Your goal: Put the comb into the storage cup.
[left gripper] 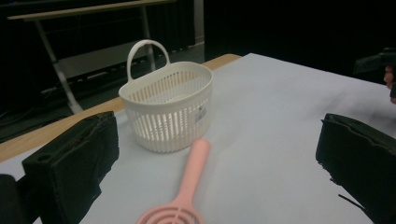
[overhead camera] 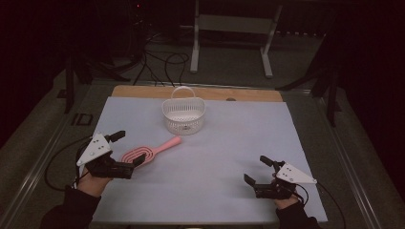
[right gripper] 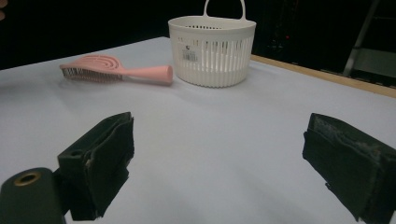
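Left gripper: my left gripper has its jaws spread wide and holds nothing; it sits low over the surface with the brush head just ahead of it, between the two pads.

Right gripper: my right gripper is also wide open and empty, well apart from the brush, over bare cloth on the near right.

Hairbrush: the pink hairbrush lies flat on the surface, its looped, vented head nearest my left gripper and its handle pointing away toward the basket. From the right gripper view the bristles face down.

How it will handle: I judge it light, stiff plastic and not fragile; the smooth handle may slip or swivel if pinched near its end.

Where to take hold: I would close across the neck where the handle meets the head, or across the open loops of the head, which offer edges to bite on.

Basket: the white slotted basket stands upright beyond the handle tip, near it but apart, its carry loop raised at the back. It looks empty.

Surface: pale cloth covers the surface, with a wooden edge at the far side.
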`<state>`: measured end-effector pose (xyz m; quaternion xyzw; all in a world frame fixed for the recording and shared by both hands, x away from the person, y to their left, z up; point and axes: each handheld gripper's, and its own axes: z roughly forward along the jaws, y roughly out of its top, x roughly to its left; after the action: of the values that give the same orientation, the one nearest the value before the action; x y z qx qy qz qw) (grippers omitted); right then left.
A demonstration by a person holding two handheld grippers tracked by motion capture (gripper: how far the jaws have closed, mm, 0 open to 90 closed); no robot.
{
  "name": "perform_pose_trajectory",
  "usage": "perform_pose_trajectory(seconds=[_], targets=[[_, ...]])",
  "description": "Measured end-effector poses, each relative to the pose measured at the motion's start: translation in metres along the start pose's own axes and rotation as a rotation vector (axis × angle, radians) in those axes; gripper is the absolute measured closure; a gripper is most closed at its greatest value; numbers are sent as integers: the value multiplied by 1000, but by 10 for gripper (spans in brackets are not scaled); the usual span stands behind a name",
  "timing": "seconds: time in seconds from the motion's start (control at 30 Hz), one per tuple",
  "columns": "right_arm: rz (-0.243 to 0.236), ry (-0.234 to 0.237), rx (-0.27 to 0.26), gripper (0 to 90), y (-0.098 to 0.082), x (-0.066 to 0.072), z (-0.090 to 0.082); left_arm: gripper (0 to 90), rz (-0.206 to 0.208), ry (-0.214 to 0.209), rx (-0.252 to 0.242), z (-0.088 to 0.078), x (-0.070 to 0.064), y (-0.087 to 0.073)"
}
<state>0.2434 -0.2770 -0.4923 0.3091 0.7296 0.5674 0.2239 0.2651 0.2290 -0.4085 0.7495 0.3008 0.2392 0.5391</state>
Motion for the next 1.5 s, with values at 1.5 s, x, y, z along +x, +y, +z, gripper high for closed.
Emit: perform_pose_trajectory(seconds=[1.5], targets=[[6, 29, -2, 86, 0, 1, 1, 15, -93, 0, 124, 92, 9, 25]])
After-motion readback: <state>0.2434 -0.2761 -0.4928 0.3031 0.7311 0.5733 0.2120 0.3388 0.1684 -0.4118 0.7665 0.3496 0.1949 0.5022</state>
